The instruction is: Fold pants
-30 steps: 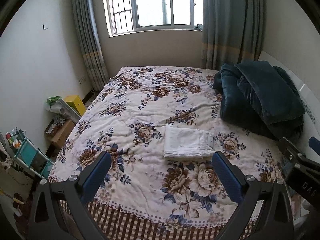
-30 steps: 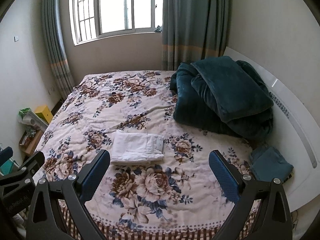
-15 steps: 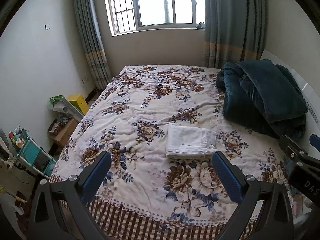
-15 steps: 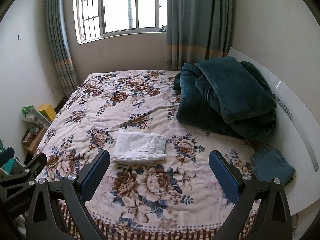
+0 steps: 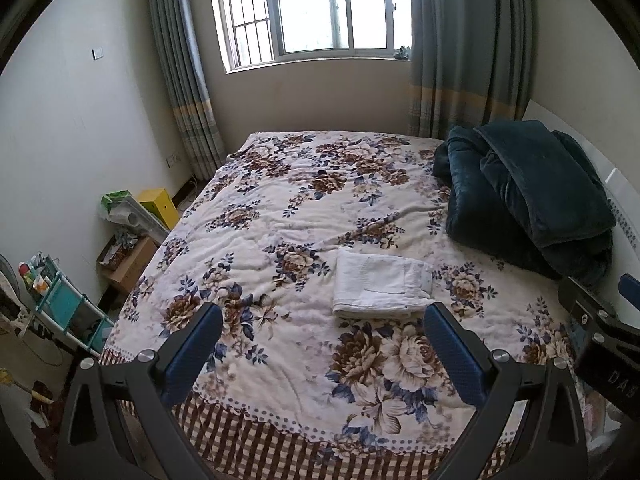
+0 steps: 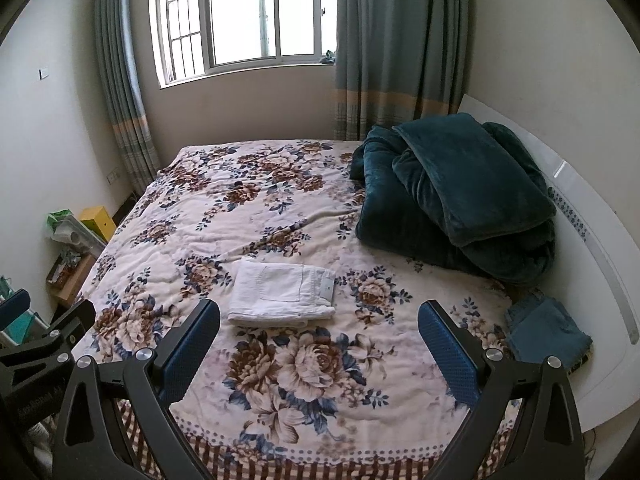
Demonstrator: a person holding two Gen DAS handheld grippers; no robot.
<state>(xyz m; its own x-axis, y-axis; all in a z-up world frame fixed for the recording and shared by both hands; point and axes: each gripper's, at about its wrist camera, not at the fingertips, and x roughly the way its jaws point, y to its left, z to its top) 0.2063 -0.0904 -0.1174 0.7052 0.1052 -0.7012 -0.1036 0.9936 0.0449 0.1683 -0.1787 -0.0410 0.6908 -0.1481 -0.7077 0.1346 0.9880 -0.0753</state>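
Note:
White pants [image 5: 382, 284] lie folded into a flat rectangle on the floral bedspread [image 5: 280, 208], near the bed's near half; they also show in the right wrist view [image 6: 280, 294]. My left gripper [image 5: 322, 354] is open and empty, held above the bed's near edge, well short of the pants. My right gripper [image 6: 318, 350] is open and empty too, also back from the pants. Each gripper appears at the edge of the other's view.
A folded dark teal blanket [image 6: 460, 196] is piled at the right by the white headboard [image 6: 592, 248]. A small teal cloth [image 6: 548, 332] lies at the right bed edge. Boxes [image 5: 154, 206] and a teal cart [image 5: 60, 300] stand on the floor at the left.
Both grippers have drawn back and risen slightly from the bed, so the pants look smaller and farther. The pants have not moved. Both grippers stay open.

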